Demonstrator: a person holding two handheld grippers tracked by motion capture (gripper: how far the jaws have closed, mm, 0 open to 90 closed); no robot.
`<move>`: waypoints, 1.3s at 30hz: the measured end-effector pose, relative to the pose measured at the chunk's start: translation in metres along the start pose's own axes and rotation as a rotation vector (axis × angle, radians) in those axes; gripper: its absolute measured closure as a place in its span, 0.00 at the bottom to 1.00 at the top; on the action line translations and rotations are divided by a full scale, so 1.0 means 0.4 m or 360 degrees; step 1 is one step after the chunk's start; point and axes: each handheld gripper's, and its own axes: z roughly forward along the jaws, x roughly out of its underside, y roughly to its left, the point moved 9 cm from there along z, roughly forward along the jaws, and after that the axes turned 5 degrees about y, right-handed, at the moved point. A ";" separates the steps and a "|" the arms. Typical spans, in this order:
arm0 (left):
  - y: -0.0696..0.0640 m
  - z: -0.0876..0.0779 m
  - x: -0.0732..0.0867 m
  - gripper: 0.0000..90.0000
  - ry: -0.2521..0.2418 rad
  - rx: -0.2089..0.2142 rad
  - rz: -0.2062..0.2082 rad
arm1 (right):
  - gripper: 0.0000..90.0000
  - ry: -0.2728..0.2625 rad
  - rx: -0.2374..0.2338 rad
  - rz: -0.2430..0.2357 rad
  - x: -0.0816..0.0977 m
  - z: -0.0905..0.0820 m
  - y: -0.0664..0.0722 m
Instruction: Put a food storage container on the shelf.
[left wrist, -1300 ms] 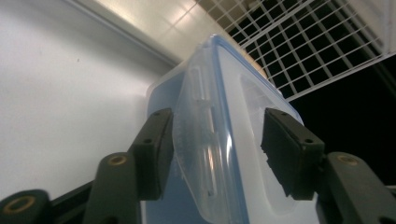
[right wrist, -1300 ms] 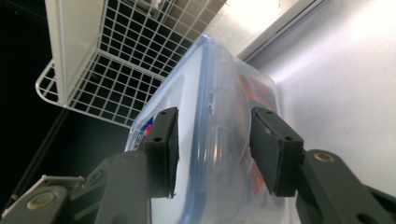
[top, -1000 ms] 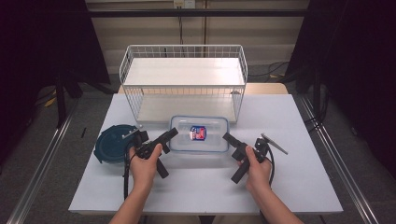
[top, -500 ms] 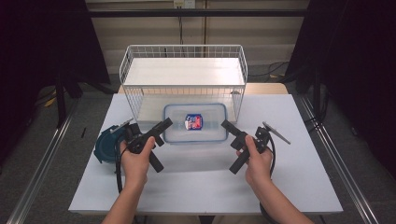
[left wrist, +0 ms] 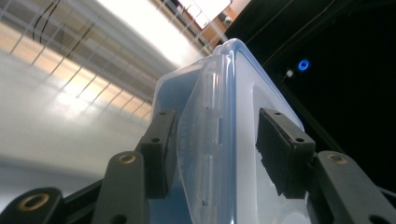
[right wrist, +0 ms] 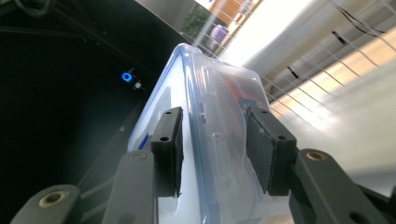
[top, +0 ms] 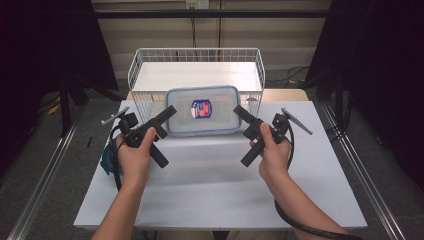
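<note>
Currently on my list: one clear plastic box with a blue-rimmed lid [top: 202, 110], carried in the air in front of the near wall of the wire basket [top: 195, 55], above the white table [top: 200, 180]. My left gripper [top: 167, 114] clamps the box's left end; in the left gripper view its pads [left wrist: 161, 140] press on the lid edge and the underside. My right gripper [top: 241, 114] clamps the right end the same way, jaws closed about the rim.

Item, a small red-and-blue packet [top: 200, 108], seen through the lid.
Item, a dark teal pouch [top: 107, 160] at the table's left edge, untouched.

Progress, as I judge it: pick-up done, box level between both grippers. Left to do: clear the basket's rim, lower the box inside, release.
</note>
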 end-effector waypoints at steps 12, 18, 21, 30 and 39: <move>-0.040 0.017 -0.109 0.55 -0.0071 0.0015 0.0028 | 0.65 -0.0045 -0.0059 -0.0014 -0.073 0.058 0.078; -0.052 0.039 -0.152 0.58 -0.0106 0.0031 0.0008 | 0.64 -0.0070 -0.0060 -0.0013 -0.112 0.090 0.095; -0.062 0.052 -0.175 0.58 -0.0118 0.0032 0.0019 | 0.64 -0.0095 -0.0061 -0.0002 -0.133 0.105 0.099; -0.047 0.086 -0.231 0.58 -0.0162 0.0027 0.0005 | 0.65 -0.0117 -0.0071 0.0020 -0.167 0.158 0.111; -0.031 0.122 -0.271 0.58 -0.0217 0.0048 -0.0042 | 0.65 -0.0150 -0.0081 0.0018 -0.198 0.201 0.113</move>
